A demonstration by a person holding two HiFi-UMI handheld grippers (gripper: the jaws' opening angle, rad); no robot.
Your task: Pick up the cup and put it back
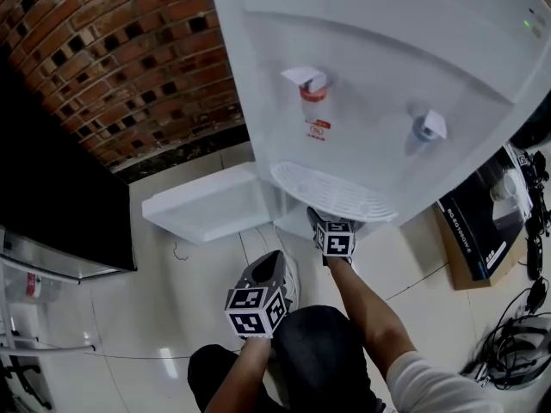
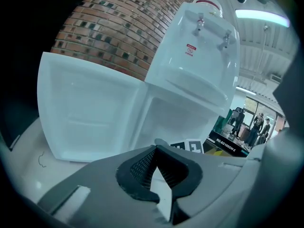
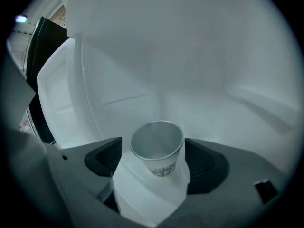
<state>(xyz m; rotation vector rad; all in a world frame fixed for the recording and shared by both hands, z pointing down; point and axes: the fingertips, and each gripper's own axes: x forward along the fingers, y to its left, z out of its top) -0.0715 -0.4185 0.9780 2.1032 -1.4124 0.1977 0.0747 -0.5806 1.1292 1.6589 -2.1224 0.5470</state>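
While left tool (image 2: 156, 150) sits closed, right tool (image 3: 155, 161) stands wide around cup (image 3: 158, 144), unclamped.

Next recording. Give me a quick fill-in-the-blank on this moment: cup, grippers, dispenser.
1. The white paper cup stands upright between the jaws of the right gripper, which are ____.
2. The left gripper has its jaws ____, with nothing between them.
3. The lower cabinet door of the white water dispenser is swung ____.
Missing words: open; shut; open.
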